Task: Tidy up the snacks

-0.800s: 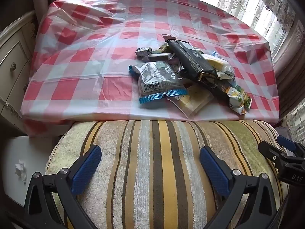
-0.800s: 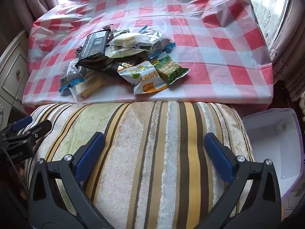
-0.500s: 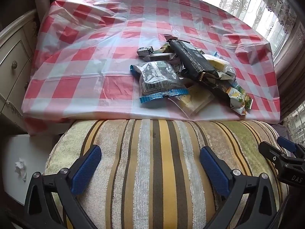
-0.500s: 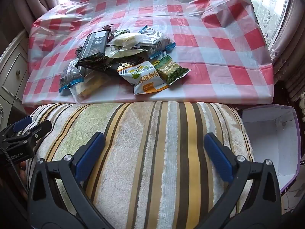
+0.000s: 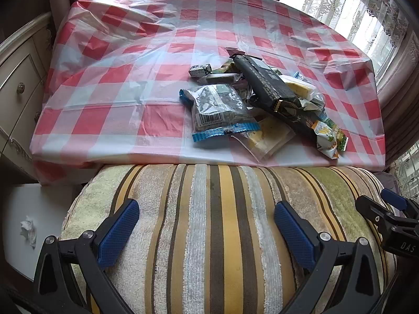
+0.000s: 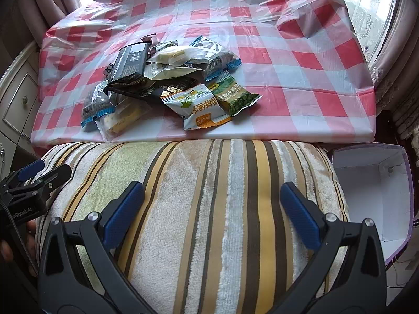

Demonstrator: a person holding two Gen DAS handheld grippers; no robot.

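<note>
A heap of snack packets (image 5: 251, 102) lies on the red-and-white checked tablecloth (image 5: 110, 83), near the table's front edge. In the right wrist view the same snack heap (image 6: 167, 78) holds a long black bar (image 6: 129, 64), a yellow-green packet (image 6: 199, 107) and a green packet (image 6: 234, 96). My left gripper (image 5: 207, 225) hovers open over a striped cushion (image 5: 222, 235), well short of the snacks. My right gripper (image 6: 212, 209) is open too, above the same cushion (image 6: 209, 209). Nothing sits between either pair of fingers.
An open white box with purple sides (image 6: 377, 191) stands on the floor right of the cushion. A cream drawer cabinet (image 5: 18, 78) flanks the table on the left, with a white surface (image 5: 28, 225) below it. Curtains (image 5: 366, 13) hang behind.
Both views have shifted slightly; the white box at the right has come further into the right wrist view. The snacks have not moved and both grippers stay open.
</note>
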